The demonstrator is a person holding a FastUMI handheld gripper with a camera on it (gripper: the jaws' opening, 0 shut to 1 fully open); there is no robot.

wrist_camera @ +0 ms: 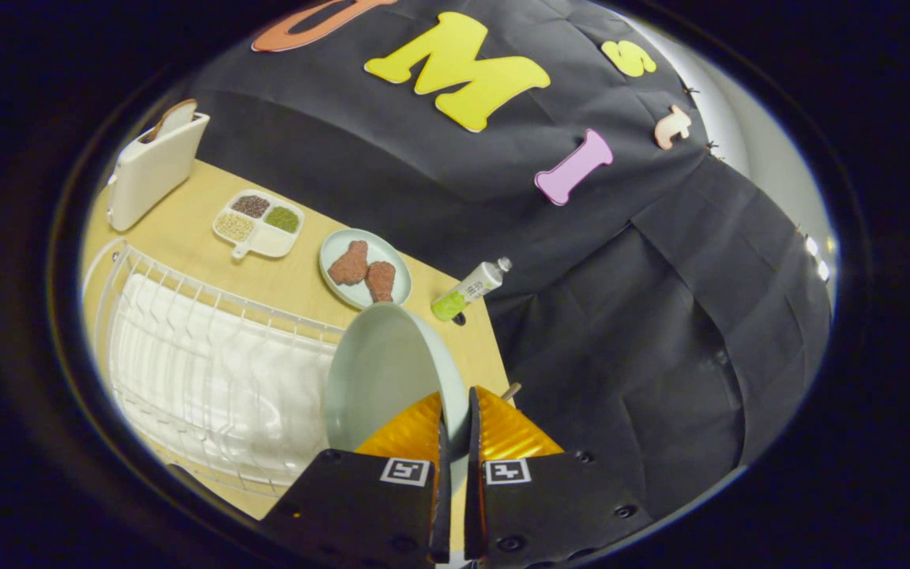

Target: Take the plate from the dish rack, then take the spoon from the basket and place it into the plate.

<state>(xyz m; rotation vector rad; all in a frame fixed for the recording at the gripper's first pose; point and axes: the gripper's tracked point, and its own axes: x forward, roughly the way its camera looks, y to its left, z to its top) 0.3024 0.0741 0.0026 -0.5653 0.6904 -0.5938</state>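
Observation:
A pale green plate [380, 371] stands on edge, tilted, with its rim pinched between my two fingers. My gripper [455, 419] is shut on that rim. The plate hangs just beside and above the white wire dish rack [210, 371], over the rack's near end. A thin wooden handle tip [510, 390] pokes out just beyond the right finger [506, 431]; what it belongs to is hidden.
On the wooden table [186, 229] beyond the rack lie a divided tray of grains [259, 224], a plate with two brown patties [365, 268], a small bottle on its side [471, 288] and a white toaster [153, 164].

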